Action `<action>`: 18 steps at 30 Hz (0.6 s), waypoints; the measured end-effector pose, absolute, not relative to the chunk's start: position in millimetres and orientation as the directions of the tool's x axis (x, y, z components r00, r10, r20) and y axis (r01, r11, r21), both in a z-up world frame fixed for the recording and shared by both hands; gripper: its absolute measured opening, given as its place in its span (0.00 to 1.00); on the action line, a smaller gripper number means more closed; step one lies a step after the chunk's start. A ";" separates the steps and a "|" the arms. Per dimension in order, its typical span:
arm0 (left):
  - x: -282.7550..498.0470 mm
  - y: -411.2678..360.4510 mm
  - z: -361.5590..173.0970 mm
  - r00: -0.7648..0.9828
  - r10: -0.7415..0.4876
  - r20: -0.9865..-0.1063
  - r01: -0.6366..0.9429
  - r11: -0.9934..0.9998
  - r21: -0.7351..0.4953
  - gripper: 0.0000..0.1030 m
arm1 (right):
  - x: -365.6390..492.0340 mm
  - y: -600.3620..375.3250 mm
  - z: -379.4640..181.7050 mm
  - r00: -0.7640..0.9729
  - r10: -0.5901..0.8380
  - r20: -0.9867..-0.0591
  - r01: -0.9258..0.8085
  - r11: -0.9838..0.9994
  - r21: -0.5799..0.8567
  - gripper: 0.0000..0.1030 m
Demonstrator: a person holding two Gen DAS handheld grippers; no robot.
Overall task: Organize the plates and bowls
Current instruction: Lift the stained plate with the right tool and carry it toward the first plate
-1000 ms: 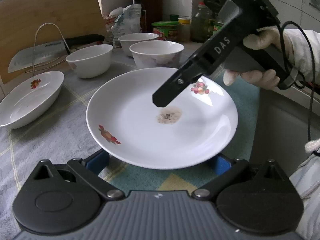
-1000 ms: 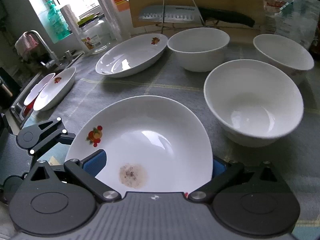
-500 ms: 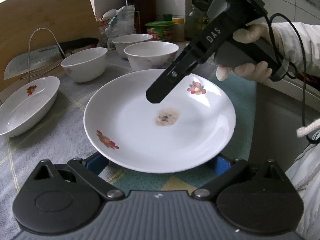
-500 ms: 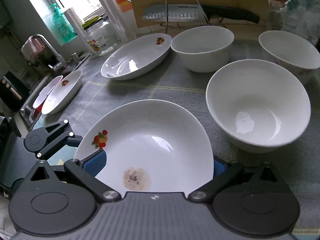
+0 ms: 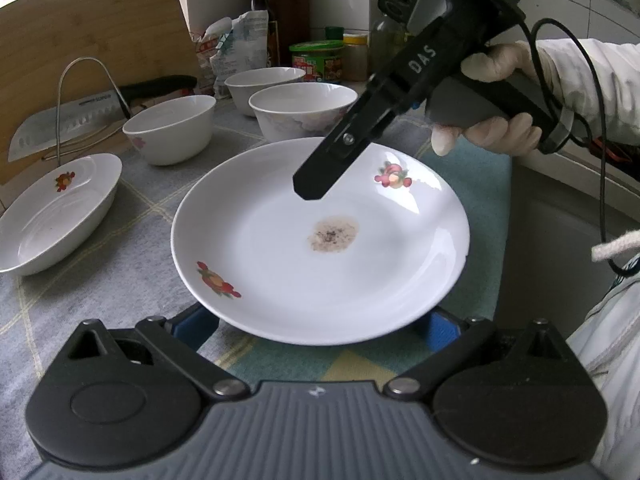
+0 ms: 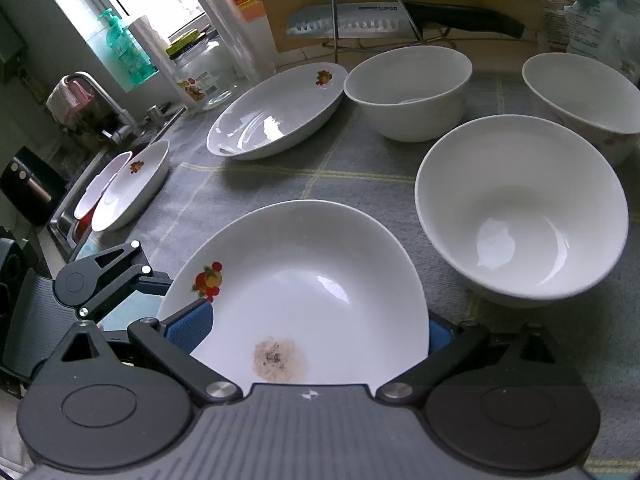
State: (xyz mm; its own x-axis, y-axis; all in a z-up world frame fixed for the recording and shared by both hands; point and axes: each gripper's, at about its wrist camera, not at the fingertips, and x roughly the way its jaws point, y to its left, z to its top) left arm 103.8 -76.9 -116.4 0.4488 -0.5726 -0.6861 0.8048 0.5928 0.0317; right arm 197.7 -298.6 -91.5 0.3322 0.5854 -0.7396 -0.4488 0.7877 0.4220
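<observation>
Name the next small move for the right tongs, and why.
Probably lower the right tongs onto the rim of the round white plate with the brown stain and close: their jaws stand wide, hovering over the plate's middle, gripping nothing.

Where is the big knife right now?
In the left wrist view the knife is far left, resting in the wire rack against the wooden cutting board, behind the oval dish.

a grey checked cloth (image 6: 280, 168) covers the counter. three white bowls stand on it: one nearest (image 6: 520, 208), one behind it (image 6: 408, 92), one at the right edge (image 6: 580, 96). an oval dish (image 6: 276, 112) with a fruit print rests left of them. a wire rack (image 6: 372, 8) with a knife (image 6: 360, 22) stands behind.
</observation>
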 end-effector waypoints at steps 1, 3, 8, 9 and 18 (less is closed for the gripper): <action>103.5 -76.7 -116.2 0.451 -0.571 -0.686 0.804 0.593 0.035 0.99 | 197.2 -298.3 -91.0 0.332 0.586 -0.739 -0.451 0.787 0.421 1.00; 103.7 -76.5 -115.6 0.450 -0.568 -0.689 0.804 0.594 0.035 0.99 | 197.3 -296.4 -90.8 0.334 0.581 -0.742 -0.452 0.790 0.415 1.00; 103.5 -74.4 -113.9 0.449 -0.564 -0.693 0.801 0.597 0.034 0.99 | 196.3 -294.4 -88.4 0.338 0.583 -0.739 -0.458 0.788 0.412 1.00; 102.7 -73.7 -113.4 0.452 -0.564 -0.690 0.801 0.598 0.036 0.99 | 196.3 -294.2 -87.9 0.339 0.582 -0.740 -0.461 0.788 0.409 1.00; 99.3 -65.1 -103.9 0.459 -0.573 -0.679 0.802 0.596 0.038 0.99 | 192.1 -289.0 -78.8 0.351 0.576 -0.738 -0.475 0.789 0.389 1.00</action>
State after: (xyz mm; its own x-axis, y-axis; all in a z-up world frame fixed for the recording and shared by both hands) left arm 99.3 -65.1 -103.9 0.4586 -0.5733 -0.6789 0.8019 0.5963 0.0381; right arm 192.1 -289.0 -78.8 0.3513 0.5756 -0.7384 -0.4749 0.7892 0.3893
